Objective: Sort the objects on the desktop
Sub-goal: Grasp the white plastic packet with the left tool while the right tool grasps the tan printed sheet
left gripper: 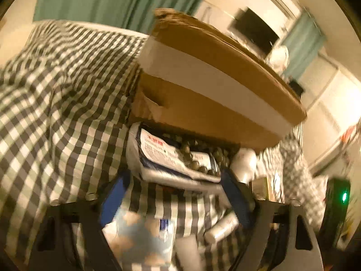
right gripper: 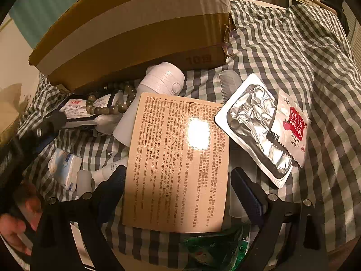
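A cardboard box (right gripper: 135, 27), banded with pale tape, is seen lying at the far side of a bed covered by a checked cloth (right gripper: 293, 52); its inside cannot be seen from either view, so what it holds cannot be told. Just in front of the box a flat white-and-blue packet (left gripper: 171, 160) is laid on the cloth, and a string of dark beads (right gripper: 106, 108) is draped over it. A white ribbed bottle (right gripper: 162, 79) is lying to the right of the beads, touching the box's near edge. A printed tan leaflet (right gripper: 178, 162) is spread near the middle, with a foil tray pack (right gripper: 255, 131) to its right and a small red-and-white sachet (right gripper: 293, 128) resting on that pack. To the left, a small blue-and-white tissue pack (right gripper: 65, 171) is seen on the cloth.

The left tongs (left gripper: 173, 194) are held open above the cloth, nothing being gripped, with the white-and-blue packet just beyond the tips. The right tongs (right gripper: 178, 180) are also held apart, straddling the near part of the leaflet without pressing on it
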